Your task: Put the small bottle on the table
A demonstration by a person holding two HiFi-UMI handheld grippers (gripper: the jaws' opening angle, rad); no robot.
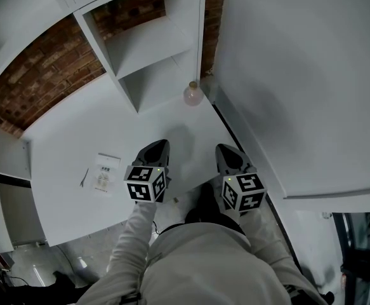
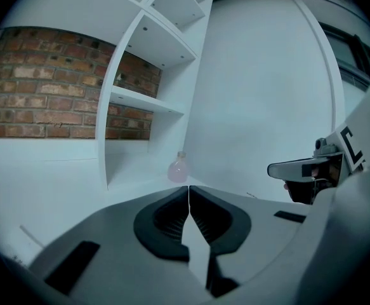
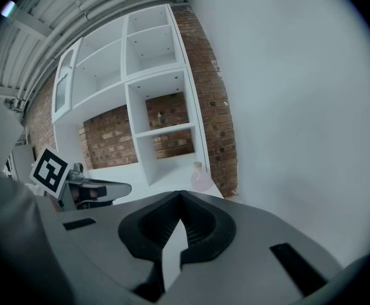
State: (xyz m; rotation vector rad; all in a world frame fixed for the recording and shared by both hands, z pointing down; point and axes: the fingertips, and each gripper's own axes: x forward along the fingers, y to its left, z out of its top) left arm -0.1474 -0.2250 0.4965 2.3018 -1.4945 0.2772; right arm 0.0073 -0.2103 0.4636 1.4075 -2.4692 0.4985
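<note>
Two grippers, both empty, both with jaws closed tip to tip. Left gripper (image 1: pixel 157 147): its own view shows the dark ribbed pads meeting along a thin seam with nothing between them (image 2: pixel 188 189). Right gripper (image 1: pixel 226 152): same in its own view, pads together at the tips and nothing clamped (image 3: pixel 179 196).

Both sit side by side over the near part of the white table top (image 1: pixel 64 145), left over the surface, right over its right edge. Each shows up in the other's camera: the right one at the right edge of the left gripper view (image 2: pixel 311 168), the left one at the left of the right gripper view (image 3: pixel 89 188). Marker cubes face up toward the head camera. Light grey sleeves (image 1: pixel 134 234) run back to the person.

Small round translucent pink bottle (image 1: pixel 193 94) stands upright on the table at the far right corner, just beside the foot of the white open shelf unit (image 1: pixel 148 49) and close to the plain white wall (image 1: pixel 299 75). It is well apart from both grippers and ahead of them, just above the jaw tips in both gripper views (image 2: pixel 178 168) (image 3: pixel 200 178).

Red brick wall (image 1: pixel 42 75) behind the shelves. Small white printed card (image 1: pixel 105 172) lies flat on the table left of the left gripper; print too small to read.
</note>
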